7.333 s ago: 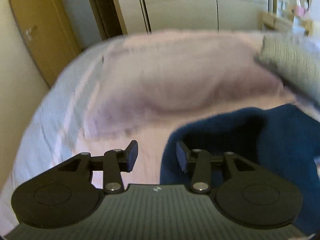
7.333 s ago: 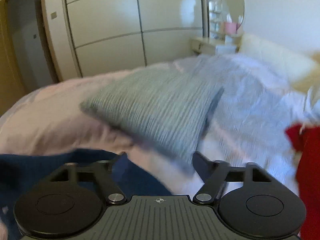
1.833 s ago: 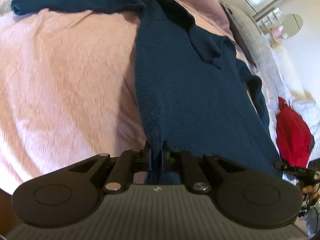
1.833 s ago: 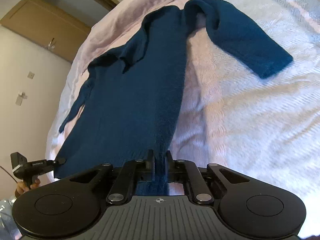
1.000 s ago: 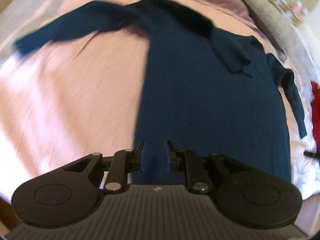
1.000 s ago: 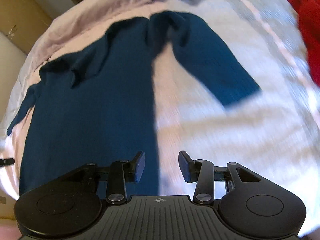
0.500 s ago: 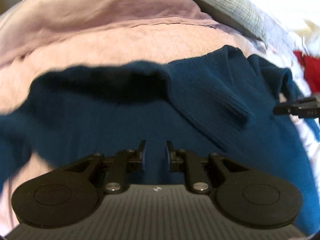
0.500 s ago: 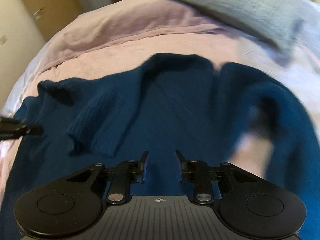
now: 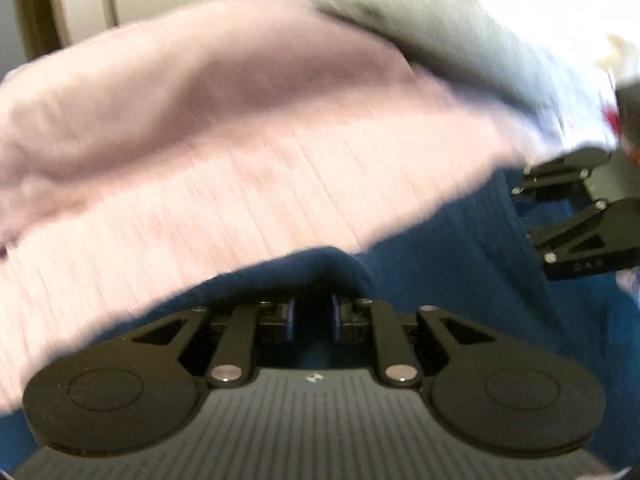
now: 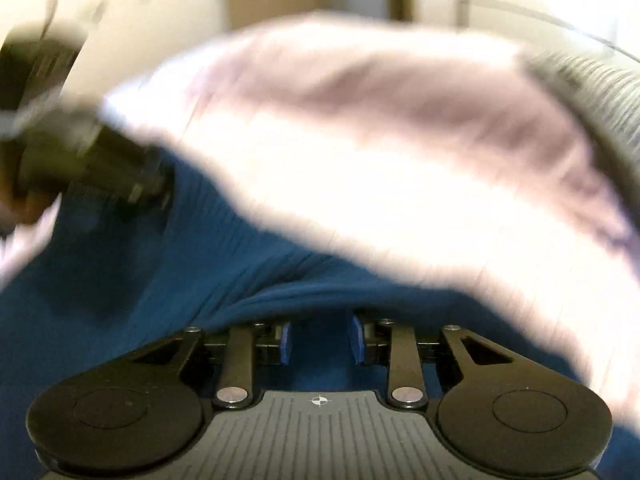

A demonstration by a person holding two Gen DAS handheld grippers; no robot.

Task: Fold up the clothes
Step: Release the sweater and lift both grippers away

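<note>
Dark blue sweater (image 9: pixel 460 248) on pale pink bedspread (image 9: pixel 240 184) (faintly ribbed), grey pillow (image 9: pixel 460 36) behind.

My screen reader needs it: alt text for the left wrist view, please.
The left gripper straddles a raised fold of the dark blue knit sweater, fingers slightly apart. The blurred pink bedspread fills the frame beyond; the right gripper sits at the right edge.

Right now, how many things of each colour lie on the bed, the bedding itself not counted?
Dark blue: 1, the sweater
Grey: 1, the pillow
Red: 1, a blurred patch of cloth at the edge of the left wrist view
Total: 3
</note>
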